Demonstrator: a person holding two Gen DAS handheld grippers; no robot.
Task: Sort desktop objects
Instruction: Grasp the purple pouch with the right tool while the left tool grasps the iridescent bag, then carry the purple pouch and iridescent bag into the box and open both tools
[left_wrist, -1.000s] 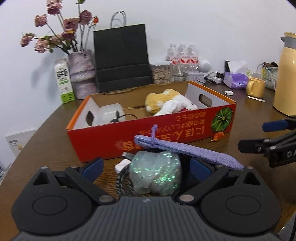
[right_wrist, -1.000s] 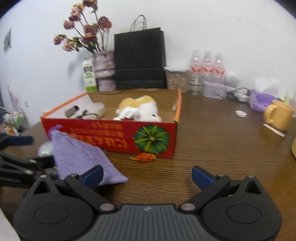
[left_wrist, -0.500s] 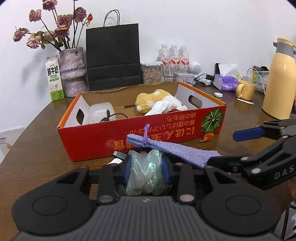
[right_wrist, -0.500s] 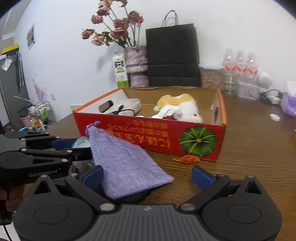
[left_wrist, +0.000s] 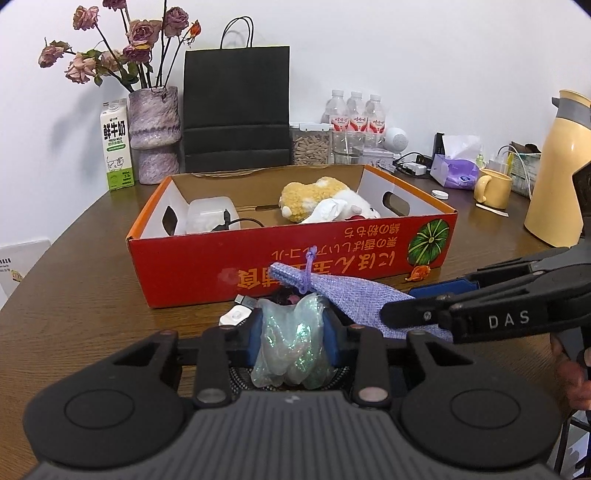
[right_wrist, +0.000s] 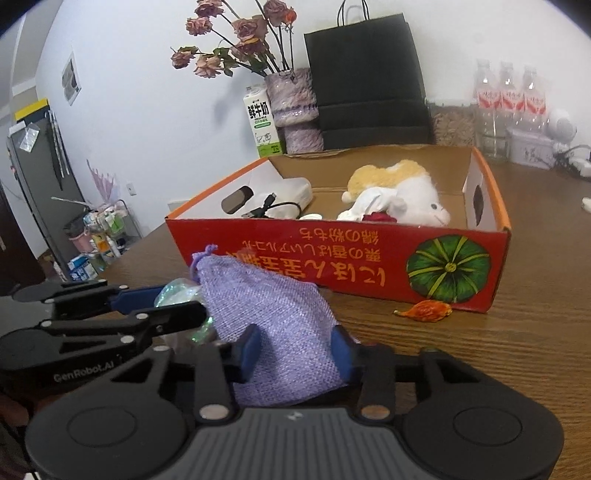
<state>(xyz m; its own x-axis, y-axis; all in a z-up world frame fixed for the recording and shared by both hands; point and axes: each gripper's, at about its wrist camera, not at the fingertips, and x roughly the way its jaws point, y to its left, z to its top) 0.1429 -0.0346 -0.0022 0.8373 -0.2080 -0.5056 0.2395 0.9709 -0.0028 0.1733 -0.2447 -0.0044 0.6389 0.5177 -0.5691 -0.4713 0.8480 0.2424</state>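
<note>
My left gripper is shut on a crumpled iridescent plastic bag, held in front of the red cardboard box. The bag also shows in the right wrist view. My right gripper is shut on a purple woven drawstring pouch, which also shows in the left wrist view, just right of the plastic bag. The box holds a plush toy, a white container and a black cable. A white charger lies on the table under the bag.
A small orange object lies by the box's front corner. Behind the box stand a black paper bag, a vase of dried roses, a milk carton and water bottles. A yellow mug and thermos stand at the right.
My left gripper closed on the plastic bag. My right gripper swung left to the purple pouch and closed on it.
</note>
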